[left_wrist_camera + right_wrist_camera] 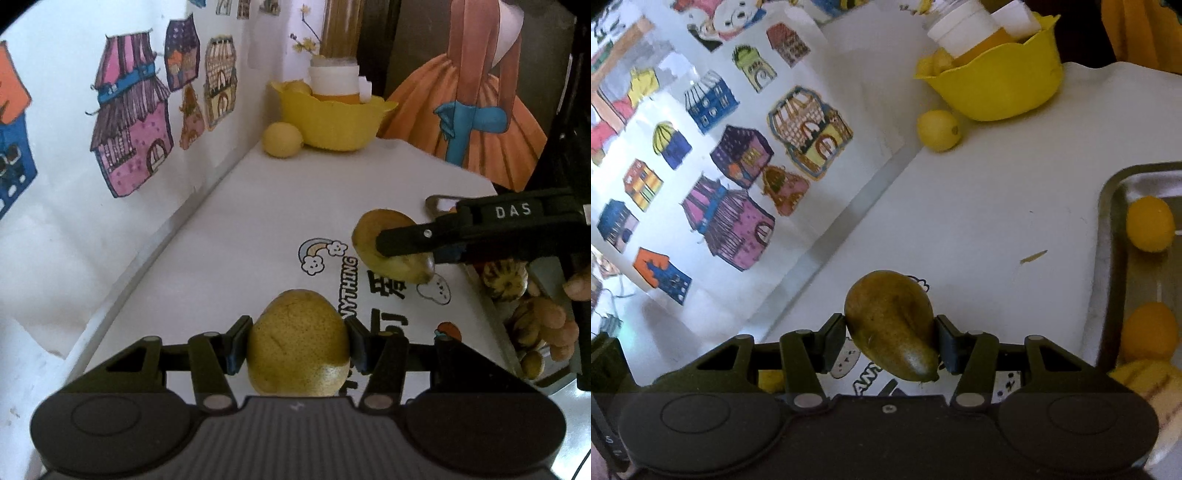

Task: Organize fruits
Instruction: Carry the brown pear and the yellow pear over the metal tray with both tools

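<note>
Left gripper (297, 345): my jaws are clamped on a yellow-green pear (298, 341), pads on its widest flanks, fruit upright and clear of the table (221, 236). Risk: the skin is smooth and rounded, and the contact patches look small. A quick tilt could roll it out forward.

Right gripper (891, 341): jaws closed around a darker brown-green pear (892, 325), held slantwise, narrow end toward the camera. In the left wrist view this same pear (393, 247) hangs above the printed mat (332, 258). Risk: the grip sits on the taper, so squeezing harder may push the fruit out toward its thin end.

Next out, at my right: a metal tray (1108, 206) carrying orange-yellow fruits (1149, 223), with more fruit crowded at its near end. Risk: setting a pear down among them could nudge one, or the raised rim could catch my lower finger.

Farther: a lemon (938, 130) lies loose on the table just beside the yellow bowl (997, 88). The bowl already holds a white-capped bottle (964, 31) and some yellow fruit. Risk: dropping a pear there may knock the bottle over; space inside looks tight.

Both arms loaded: they could collide if both head for one container.
</note>
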